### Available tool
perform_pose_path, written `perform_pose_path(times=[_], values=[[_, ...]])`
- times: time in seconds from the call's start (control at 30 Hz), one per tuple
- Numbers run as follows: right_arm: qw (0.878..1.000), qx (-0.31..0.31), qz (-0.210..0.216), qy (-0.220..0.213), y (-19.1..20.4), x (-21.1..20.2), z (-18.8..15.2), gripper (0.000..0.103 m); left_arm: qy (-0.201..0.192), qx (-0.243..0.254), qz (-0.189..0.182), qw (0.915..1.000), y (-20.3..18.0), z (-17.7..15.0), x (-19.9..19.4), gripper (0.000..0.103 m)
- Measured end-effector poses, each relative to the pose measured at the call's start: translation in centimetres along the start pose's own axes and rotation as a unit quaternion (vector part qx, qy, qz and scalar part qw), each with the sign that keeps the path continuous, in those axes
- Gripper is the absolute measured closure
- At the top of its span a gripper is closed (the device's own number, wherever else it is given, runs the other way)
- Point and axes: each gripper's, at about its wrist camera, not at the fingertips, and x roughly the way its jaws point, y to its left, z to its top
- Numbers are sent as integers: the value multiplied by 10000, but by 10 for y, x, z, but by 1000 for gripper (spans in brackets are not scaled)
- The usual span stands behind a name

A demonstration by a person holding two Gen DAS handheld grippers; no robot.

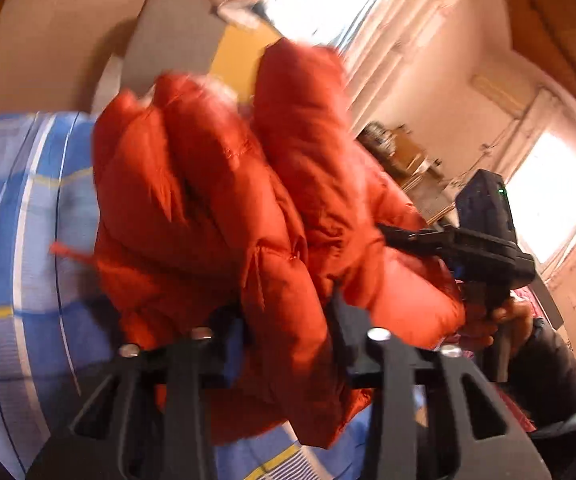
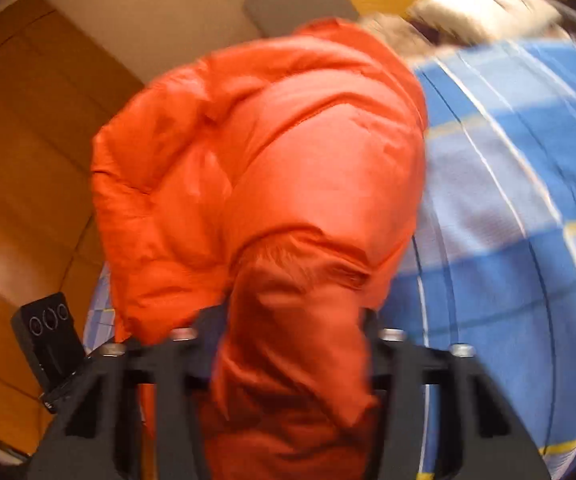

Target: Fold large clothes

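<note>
A puffy orange down jacket point(image 1: 208, 200) lies bunched on a bed with a blue plaid sheet point(image 1: 16, 220). My left gripper point(image 1: 288, 316) is shut on a thick fold of its fabric, which fills the space between the black fingers. In the right wrist view the jacket point(image 2: 268, 140) bulges up in front, and my right gripper point(image 2: 292, 320) is shut on another gathered fold. The left wrist view shows the right gripper point(image 1: 386, 231) from the side, its tips pressed into the jacket's right edge, with a hand point(image 1: 508, 320) on its grip. A pale fur trim point(image 2: 480, 8) shows beyond the jacket.
The plaid sheet point(image 2: 508, 200) spreads to the right of the jacket. A wooden wardrobe point(image 2: 20, 140) stands close on the left. A grey and yellow headboard point(image 1: 176, 40) rises behind the bed. Bright curtained windows point(image 1: 552, 208) and a cluttered desk point(image 1: 400, 152) lie to the right.
</note>
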Motion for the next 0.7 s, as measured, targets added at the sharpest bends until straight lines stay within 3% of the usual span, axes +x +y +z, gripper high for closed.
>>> perform_pose_path(times=[0.07, 0.23, 0.47, 0.57, 0.7], values=[[9991, -415, -19, -91, 23, -3, 8, 74, -215, 141, -92, 9996, -5, 10, -12, 76], [9937, -917, 431, -485, 74, -9, 37, 77, -872, 398, -42, 9954, -8, 48, -56, 77], [9809, -1291, 1157, -879, 126, -5, 76, 77, -1510, 772, 423, 9846, -3, 82, -116, 77], [9791, -1314, 1350, -767, 133, 13, 76, 77, -1453, 637, 514, 9860, 13, 74, -115, 77], [9879, -1110, 1056, -255, 111, 51, 60, 77, -927, 300, 655, 9931, 36, 45, -81, 77]])
